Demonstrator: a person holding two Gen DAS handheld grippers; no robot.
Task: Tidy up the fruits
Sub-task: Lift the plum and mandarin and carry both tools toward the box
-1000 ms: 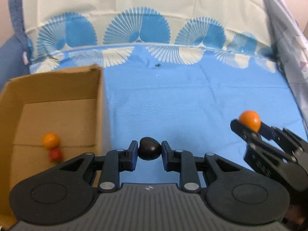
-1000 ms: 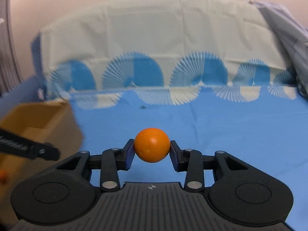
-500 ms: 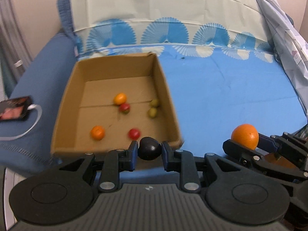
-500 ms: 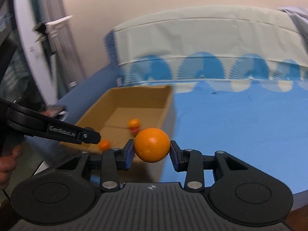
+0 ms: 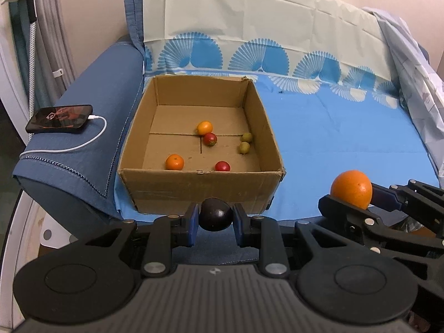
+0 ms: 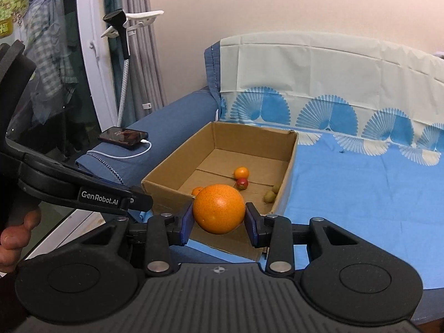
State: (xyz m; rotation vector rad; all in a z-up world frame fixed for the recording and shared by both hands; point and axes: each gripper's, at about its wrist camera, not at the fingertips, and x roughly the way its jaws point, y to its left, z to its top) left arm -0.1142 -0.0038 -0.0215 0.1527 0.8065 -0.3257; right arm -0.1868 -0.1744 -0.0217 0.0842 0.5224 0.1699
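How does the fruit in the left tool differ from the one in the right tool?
The left tool holds a dark purple, egg-shaped fruit; the right tool holds a round orange citrus fruit. The dark fruit is clearly smaller, so the left tool's fingers sit closer together. Its skin is smooth and glossy; the orange's is dimpled. Both are clamped between blue pads, off the cardboard box.

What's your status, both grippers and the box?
Left gripper shut on dark fruit; right gripper shut on orange. Cardboard box ahead, six fruits inside. Nothing blocking.
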